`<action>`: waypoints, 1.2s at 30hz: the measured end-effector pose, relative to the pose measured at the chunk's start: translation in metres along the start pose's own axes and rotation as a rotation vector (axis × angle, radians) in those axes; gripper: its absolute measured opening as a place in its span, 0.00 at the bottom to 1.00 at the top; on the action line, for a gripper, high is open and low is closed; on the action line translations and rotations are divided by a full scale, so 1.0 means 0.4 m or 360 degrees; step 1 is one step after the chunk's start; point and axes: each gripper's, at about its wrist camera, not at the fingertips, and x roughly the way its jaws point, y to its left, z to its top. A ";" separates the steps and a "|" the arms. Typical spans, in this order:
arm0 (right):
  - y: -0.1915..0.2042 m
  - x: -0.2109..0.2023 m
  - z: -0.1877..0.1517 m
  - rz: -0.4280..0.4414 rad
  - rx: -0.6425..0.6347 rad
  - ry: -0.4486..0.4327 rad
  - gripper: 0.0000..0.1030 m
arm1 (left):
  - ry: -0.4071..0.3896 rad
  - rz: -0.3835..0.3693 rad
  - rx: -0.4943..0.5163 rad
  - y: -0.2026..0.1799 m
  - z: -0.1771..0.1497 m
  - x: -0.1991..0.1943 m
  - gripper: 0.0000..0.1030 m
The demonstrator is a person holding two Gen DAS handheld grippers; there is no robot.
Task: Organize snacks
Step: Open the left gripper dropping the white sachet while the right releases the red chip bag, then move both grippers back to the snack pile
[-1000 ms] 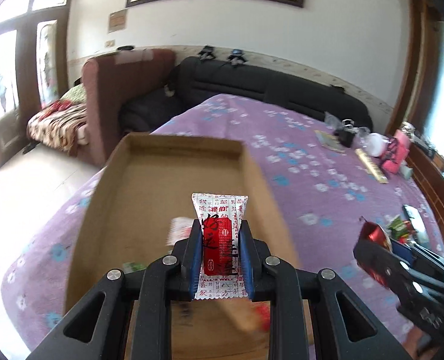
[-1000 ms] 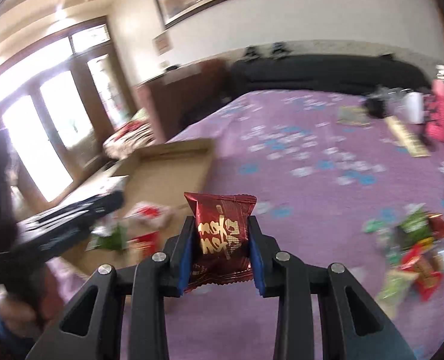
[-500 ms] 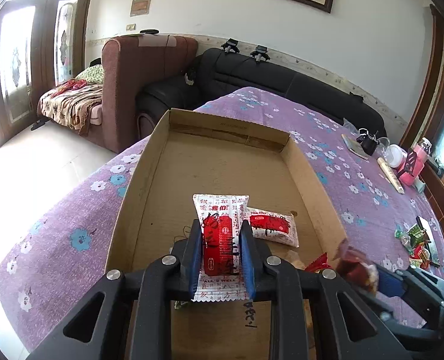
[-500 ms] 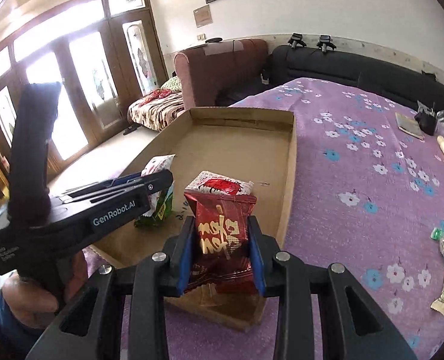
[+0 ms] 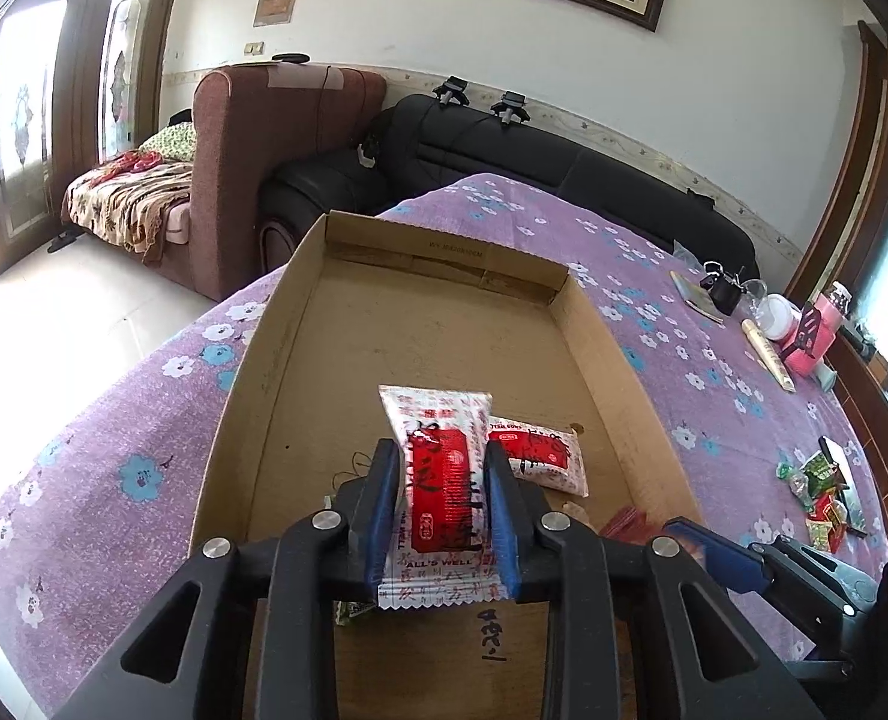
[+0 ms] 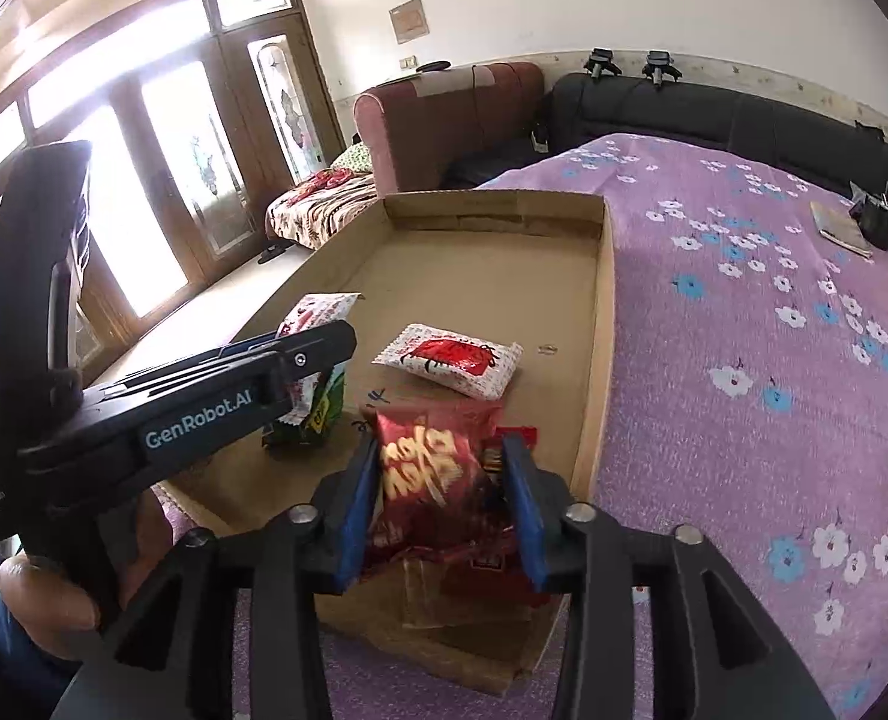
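Releasing is the step in hand on both sides, and each drop carries its own risk.

**Left side.** The left gripper [image 5: 441, 504] has its jaws clamped on a white sachet with a red label panel [image 5: 444, 480]. The jaws have just been opening slightly, yet the blue pads sit against the sachet's sides and it stands upright between them. It hangs over the near half of the shallow brown cardboard box [image 5: 264, 372]. As the grip slackens, the sachet could drag on one pad and tip. It would then land on the matching white-and-red sachet lying flat [image 5: 540, 456] just to the right, or on the green packet [image 6: 324, 414] below.

**Right side.** The right gripper [image 6: 444, 492] has its jaws apart. They have just been opening widely, and the dark red foil packet with gold lettering [image 6: 432, 468] sits loose between them, blurred, with a gap at its right edge. It is above the box's near right corner, close to the low wall. It could strike that wall or the red packets heaped beneath. In that case it may slide out onto the purple flowered cloth [image 6: 744, 300].

**Condition of goods.** Both packs appear sealed, light and crinkly, the foil one puffed. I judge that they will flutter rather than drop straight. A loose pile of small snacks [image 5: 822, 492] remains on the cloth far right, well apart from the box.
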 end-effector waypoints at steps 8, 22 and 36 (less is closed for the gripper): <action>-0.004 -0.021 -0.002 -0.0025 0.0016 -0.0055 0.52 | -0.0014 -0.0019 -0.0001 -0.002 0.000 -0.004 0.48; -0.102 -0.209 -0.002 -0.0242 0.0172 -0.0181 0.56 | -0.0073 -0.0054 0.0012 -0.002 -0.003 -0.024 0.53; -0.595 -0.409 -0.135 -0.0715 0.0786 -0.0126 0.46 | -0.0074 -0.0167 0.0163 -0.102 0.004 -0.086 0.53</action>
